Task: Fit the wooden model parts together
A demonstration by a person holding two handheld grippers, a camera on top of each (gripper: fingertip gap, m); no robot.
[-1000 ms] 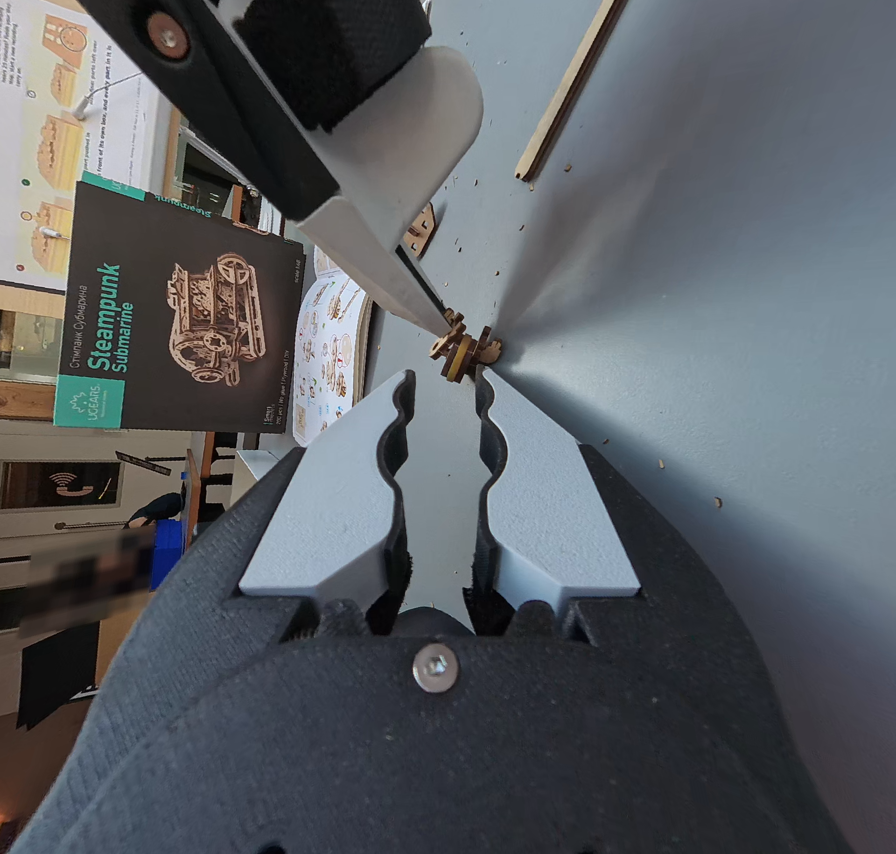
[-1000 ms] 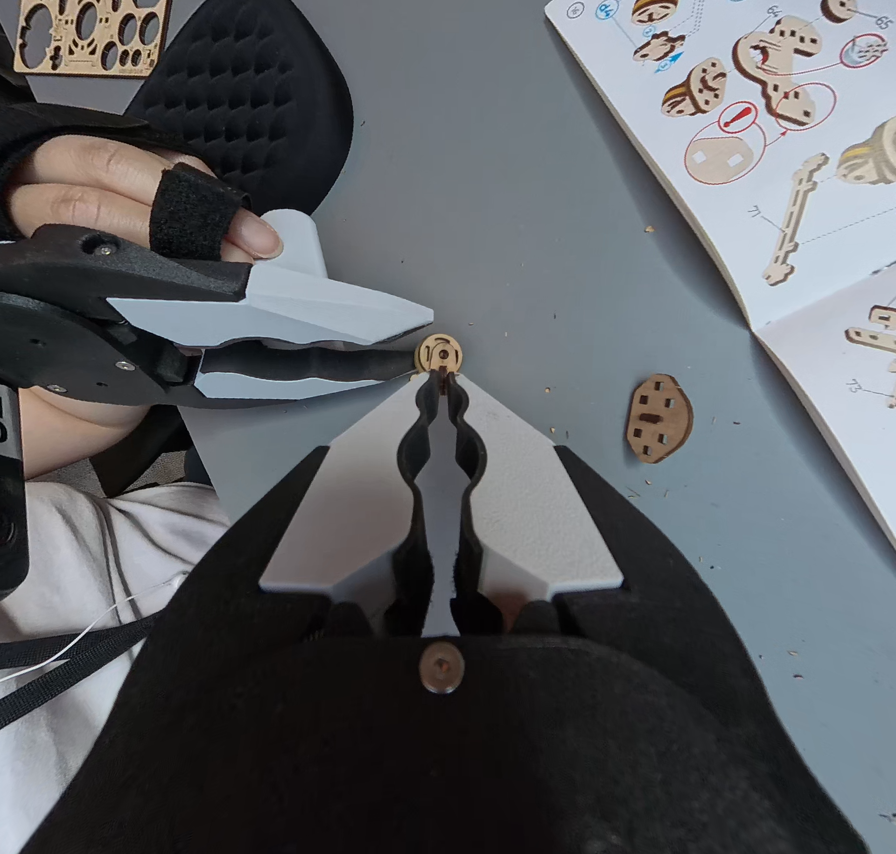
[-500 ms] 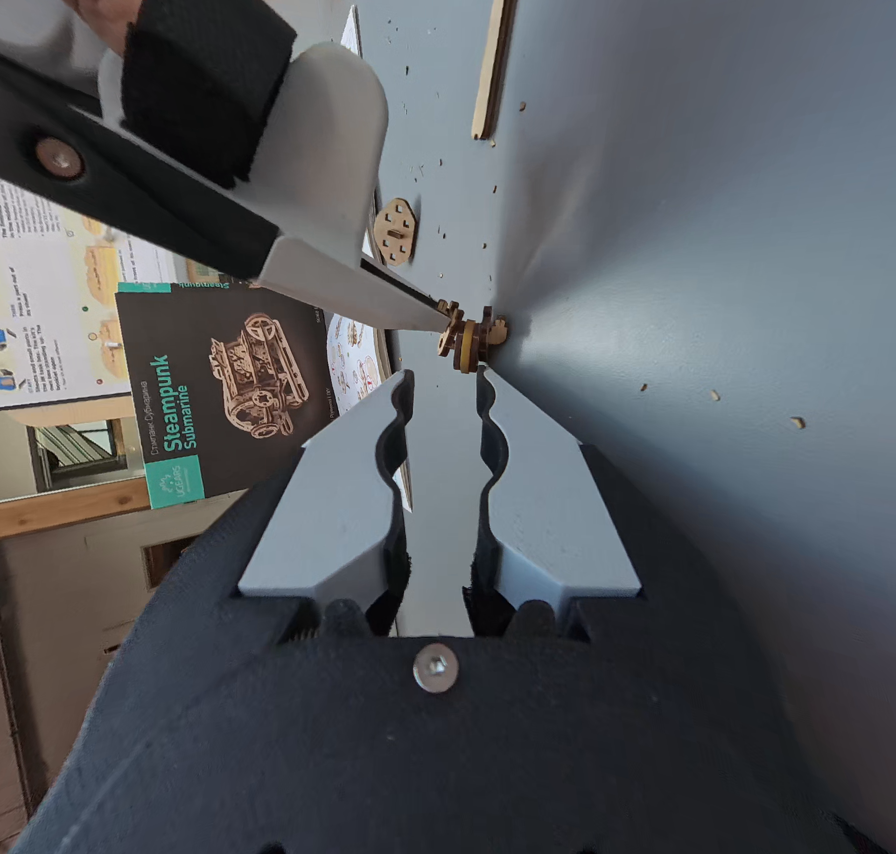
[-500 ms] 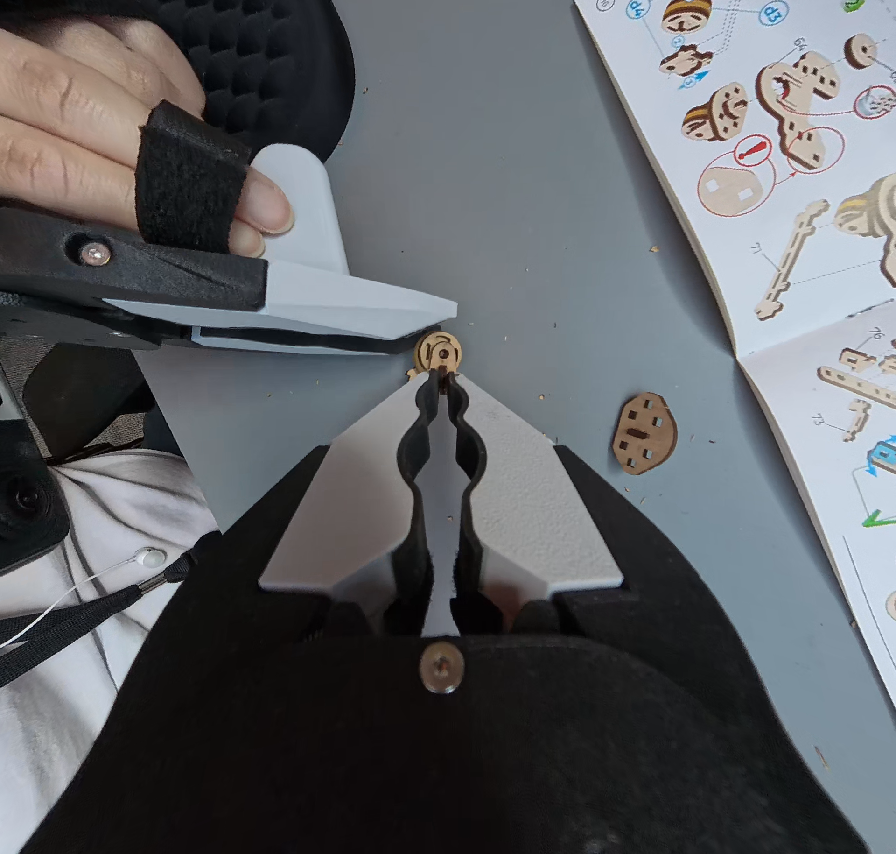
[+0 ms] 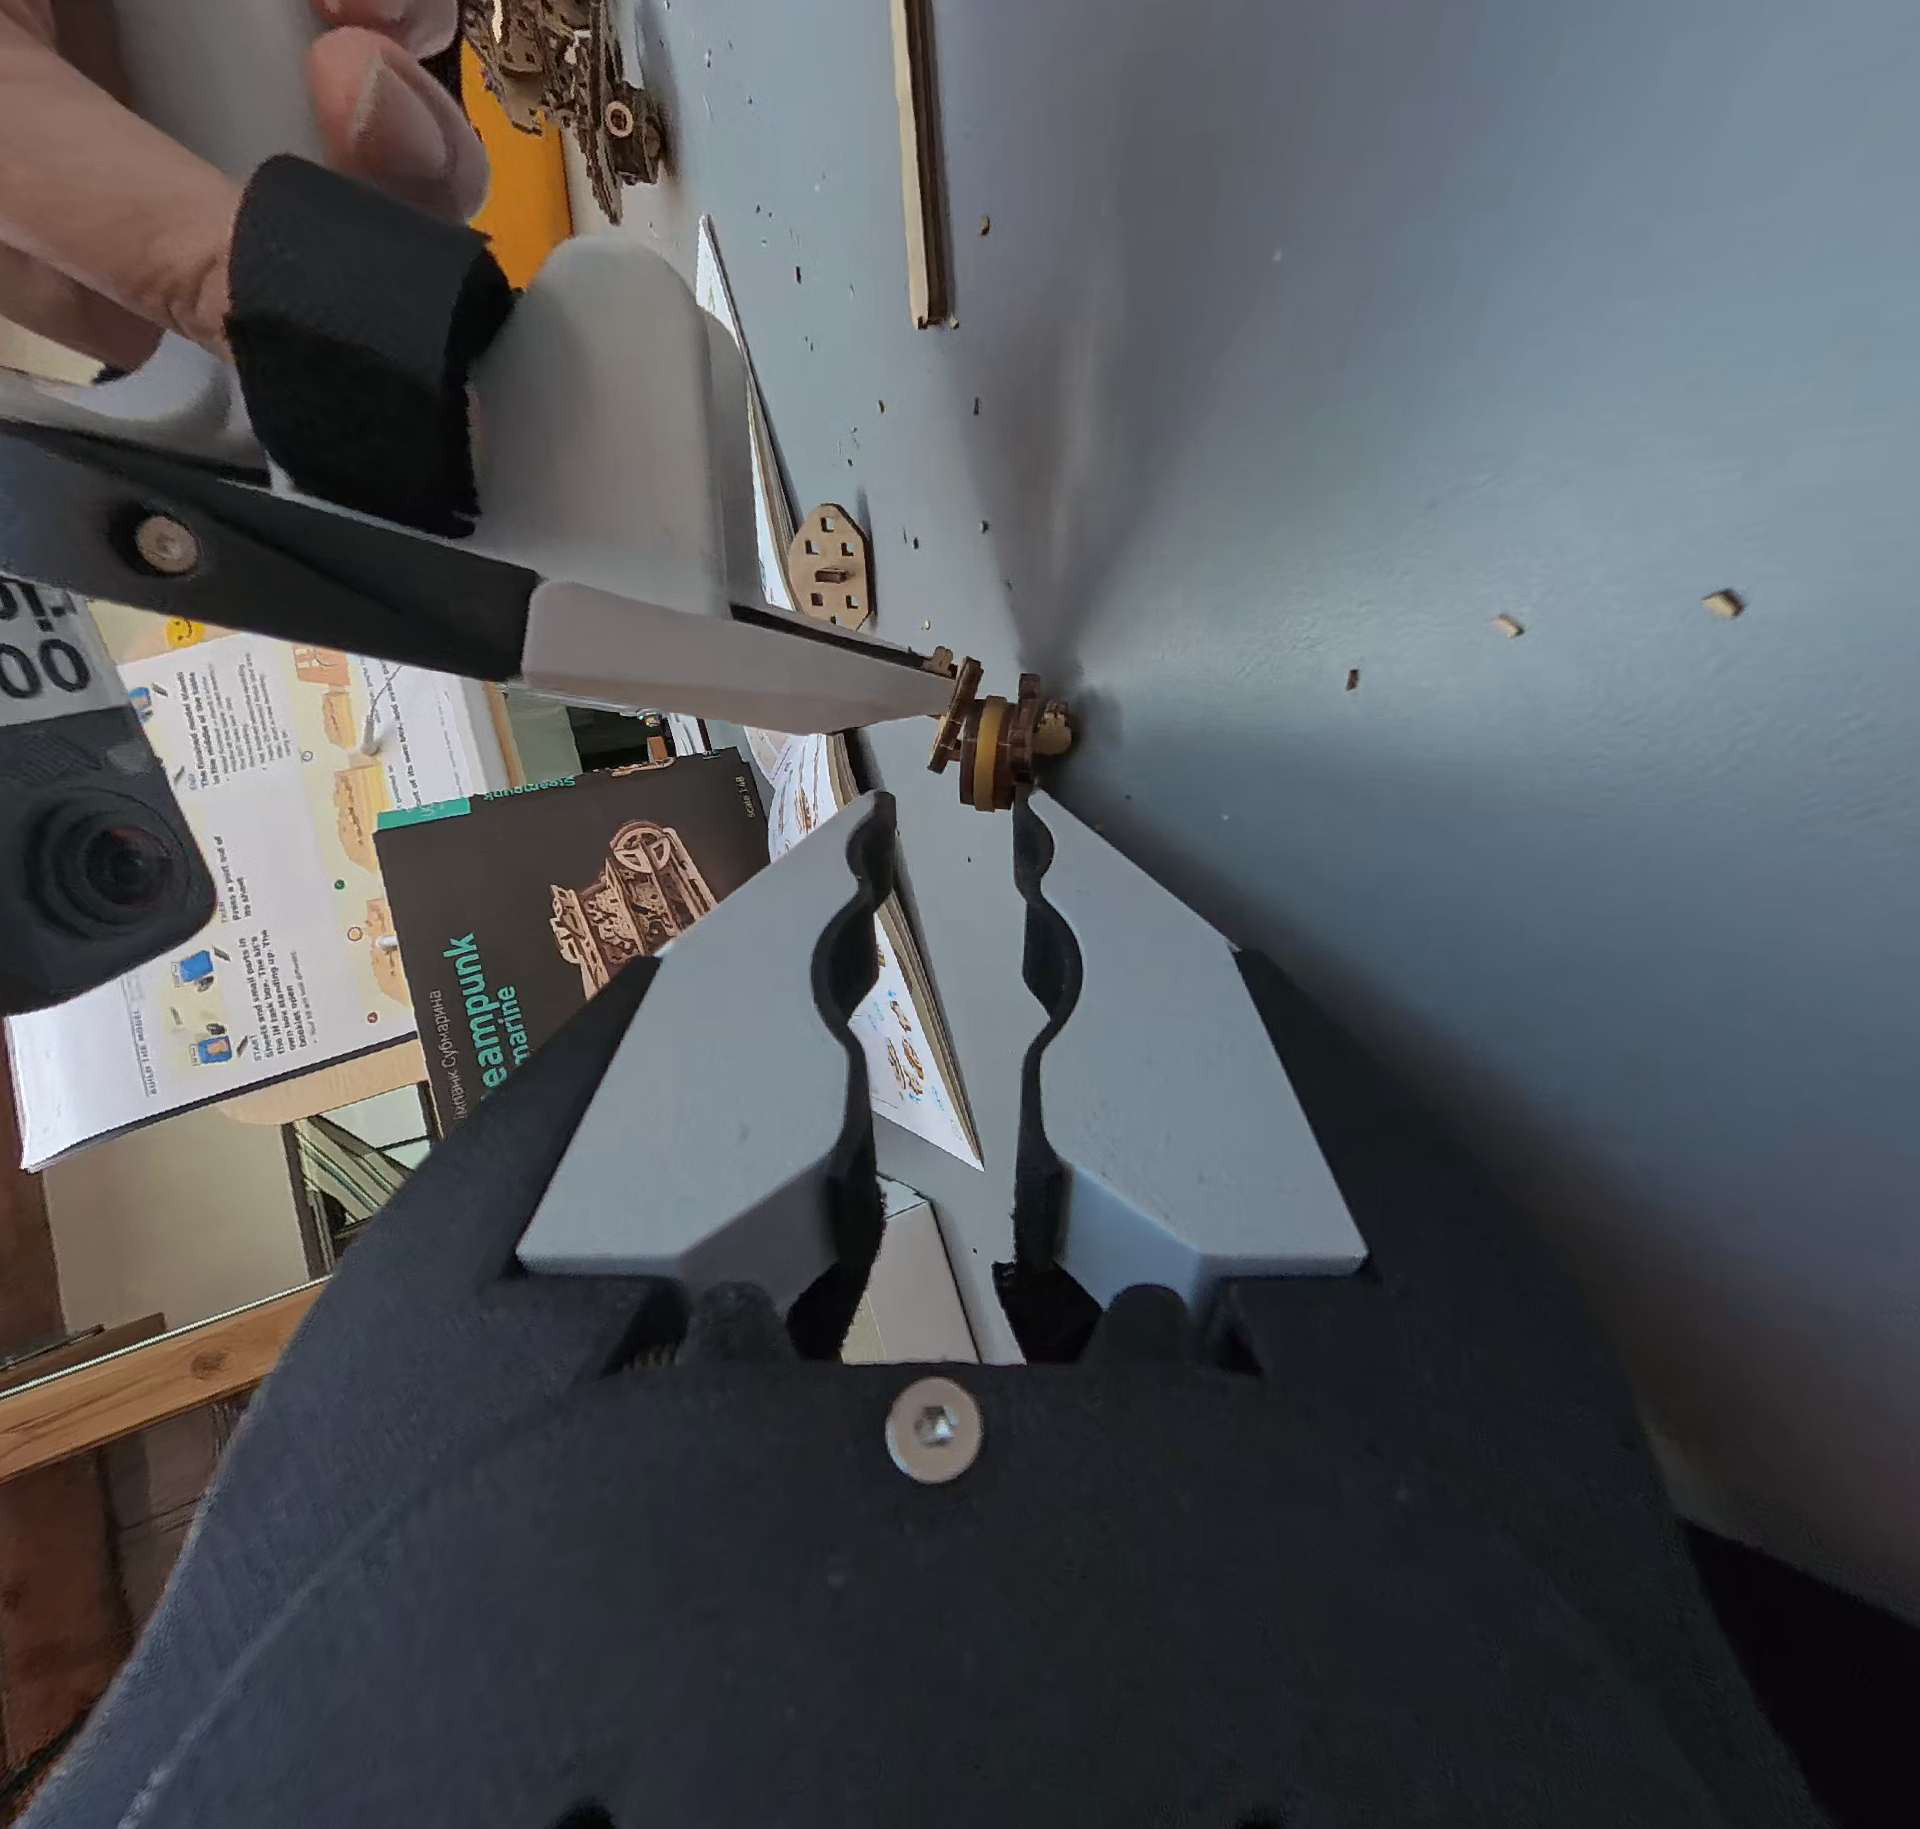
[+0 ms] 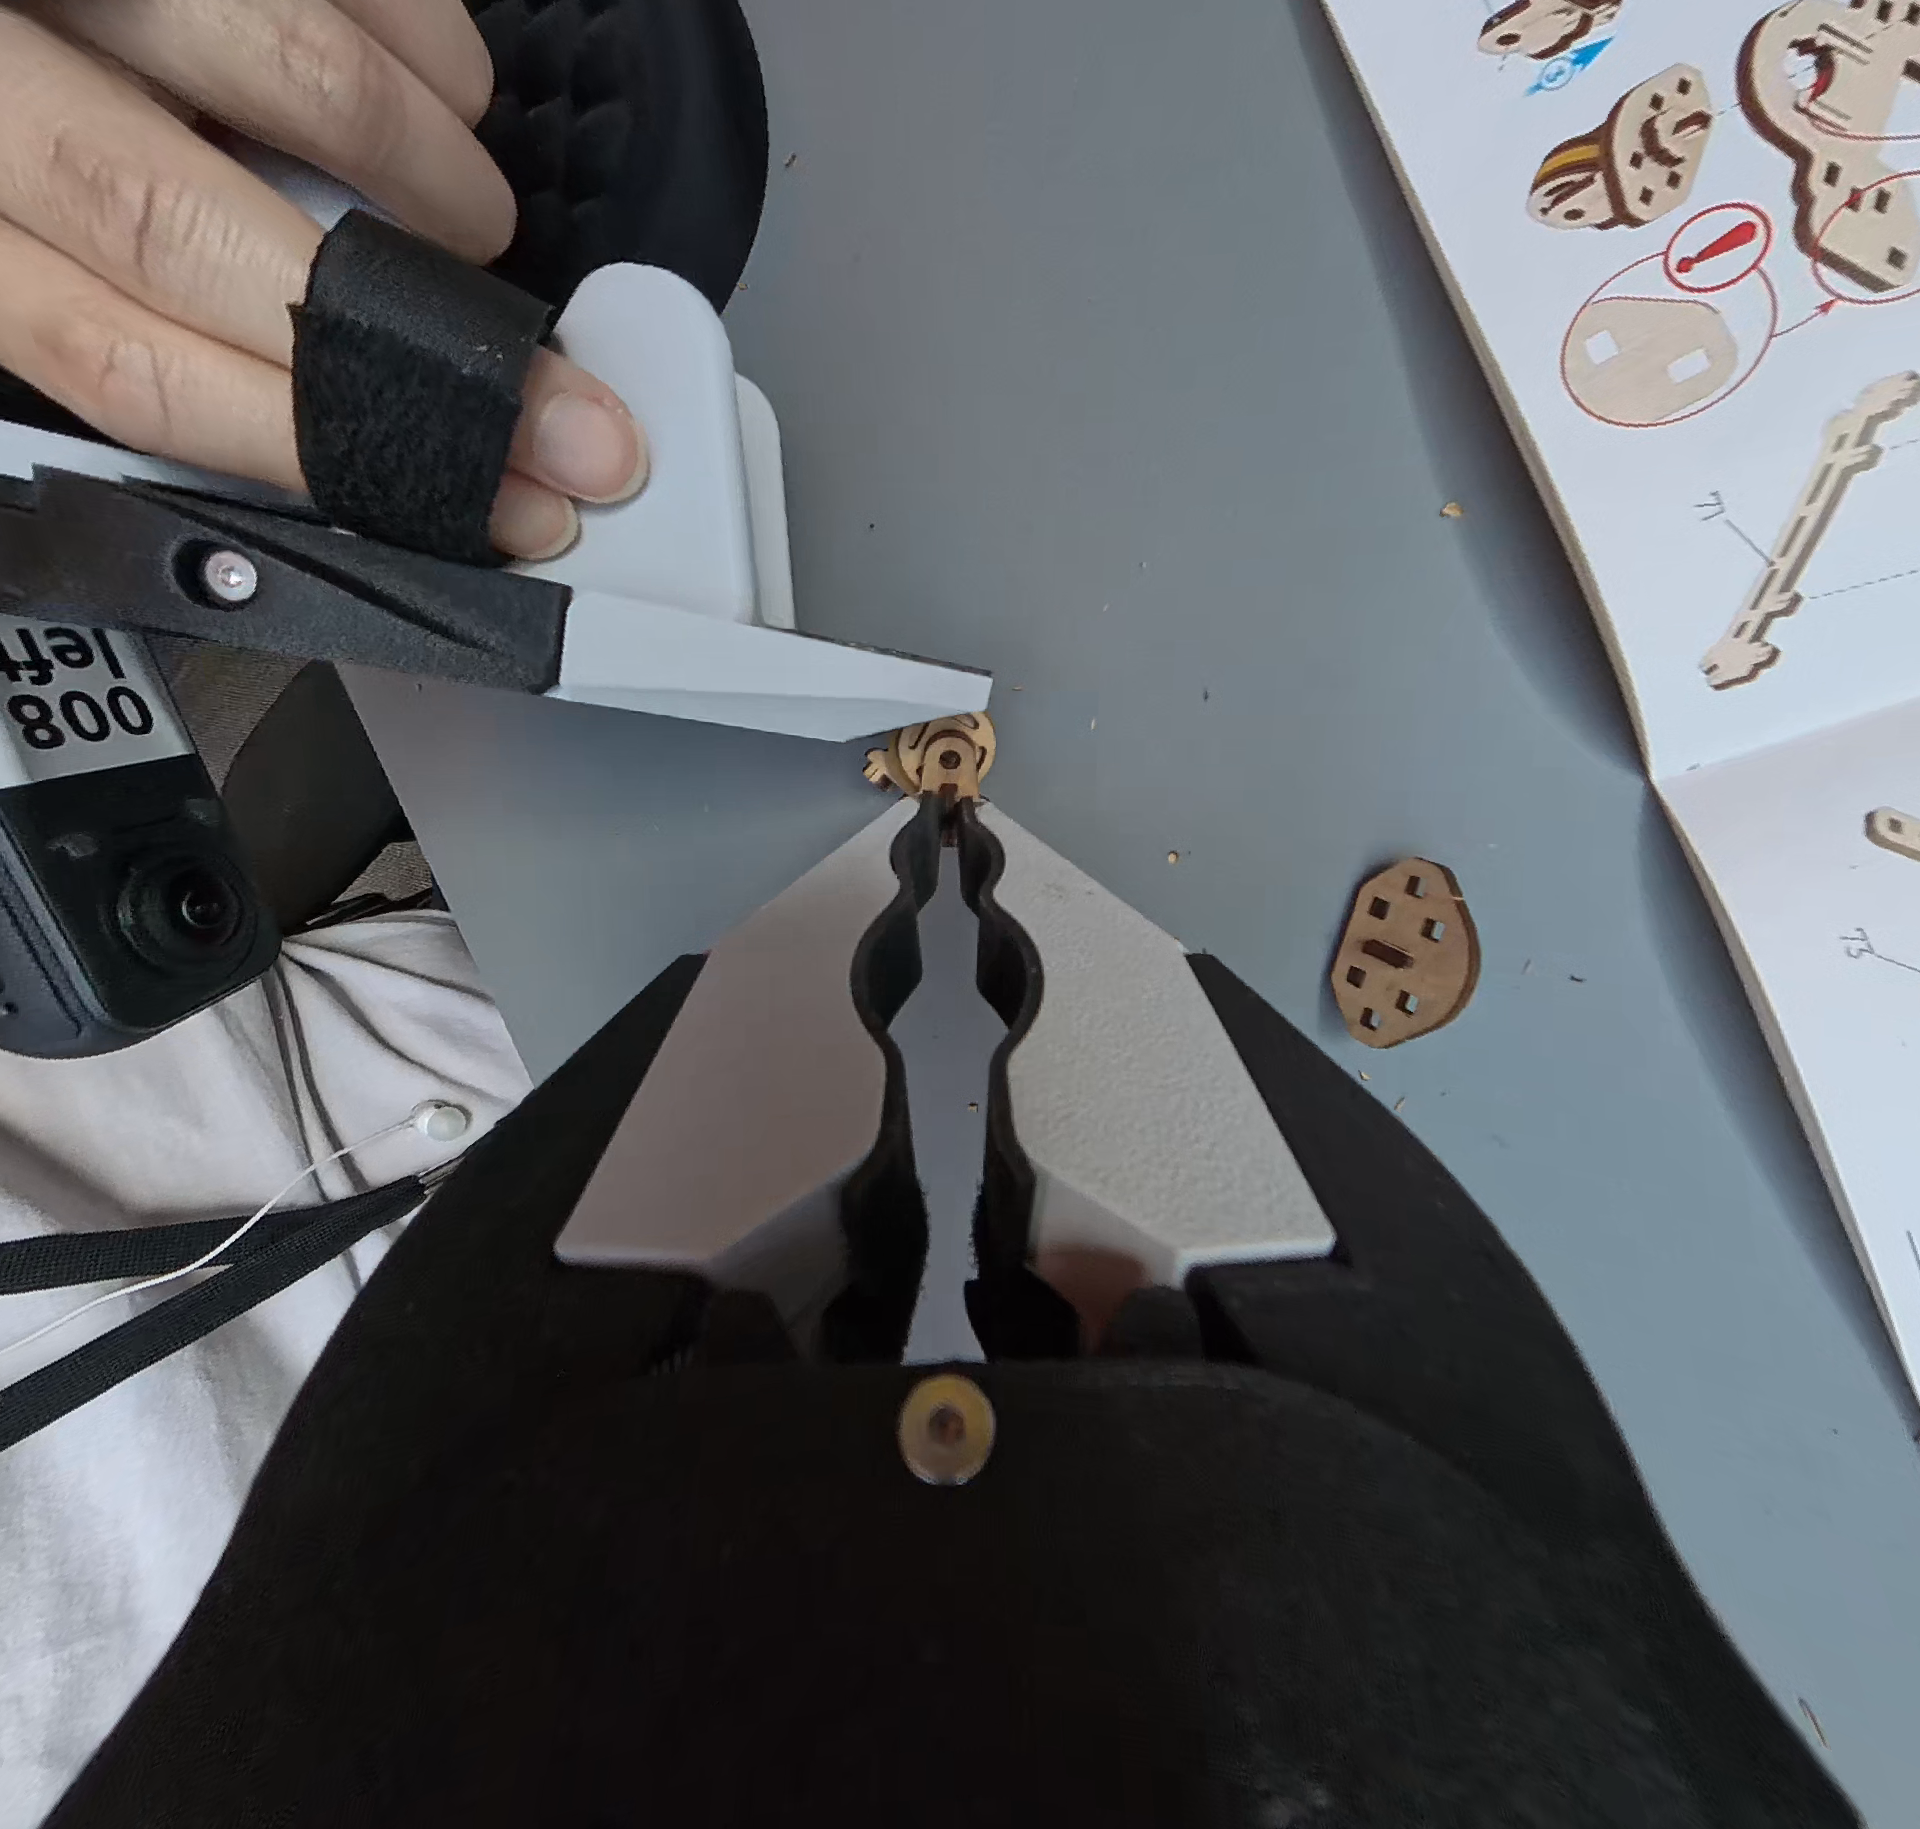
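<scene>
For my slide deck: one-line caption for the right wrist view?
Right gripper pinches a small wooden assembly above the grey table; left gripper alongside.

I see a grey tabletop [image 6: 1195, 377] dotted all over with small wood crumbs and chips. Lying flat on it are a rounded wooden disc with square holes [image 6: 1405, 952], just beside the edge of an open white instruction booklet [image 6: 1766, 491] on my right, and a black honeycomb-textured pad [image 6: 623, 86] at the near left edge. From the left wrist view I also see the thin edge of a plywood sheet [image 5: 920, 117] lying farther off, well apart from the disc, and a partly built wooden model [image 5: 566, 44] resting at the far end.
</scene>
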